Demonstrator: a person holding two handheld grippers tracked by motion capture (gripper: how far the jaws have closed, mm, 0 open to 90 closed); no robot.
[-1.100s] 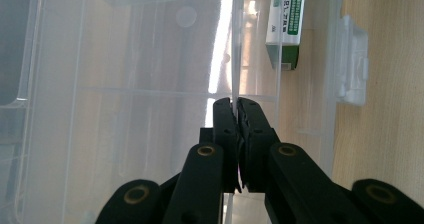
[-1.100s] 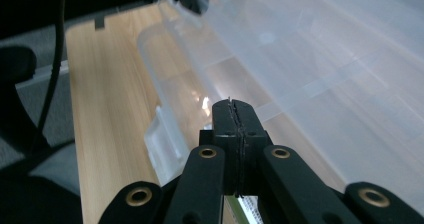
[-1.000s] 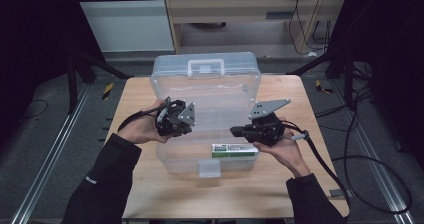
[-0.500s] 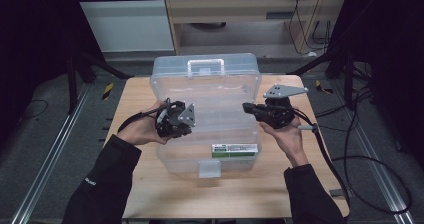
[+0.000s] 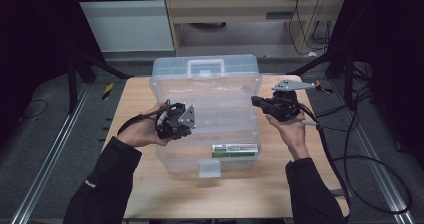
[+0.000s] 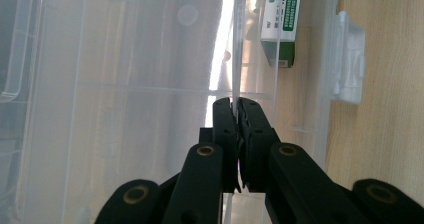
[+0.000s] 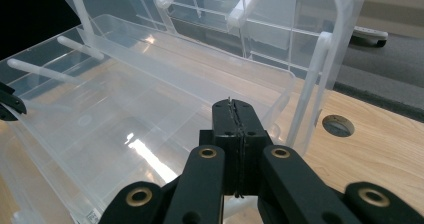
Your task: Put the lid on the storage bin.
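A clear plastic box [image 5: 167,161] stands open on the wooden table [image 5: 135,96], its lid [image 5: 225,66] upright at the back. A clear inner tray [image 5: 220,109] sits over the box. My left gripper [image 5: 189,126] is at the tray's left side, shut on a thin clear wall [image 6: 234,44] that runs between the tips of the left gripper [image 6: 235,104]. My right gripper [image 5: 256,102] is at the tray's right end; in the right gripper view the right gripper [image 7: 235,105] is shut, with a sliver of the clear tray [image 7: 150,84] pinched between its tips. A green and white carton [image 5: 235,150] [image 6: 282,24] lies in the box's front part.
The box's white latch [image 5: 209,168] [image 6: 347,59] hangs at its front edge. Clear link arms [image 7: 312,84] join the tray to the lid. A round hole [image 7: 338,125] sits in the tabletop near the right gripper. Cables trail off the table's right side.
My right gripper has moved from beside the carton toward the back and right, ending at the tray's right end. The left gripper has stayed clamped where it was.
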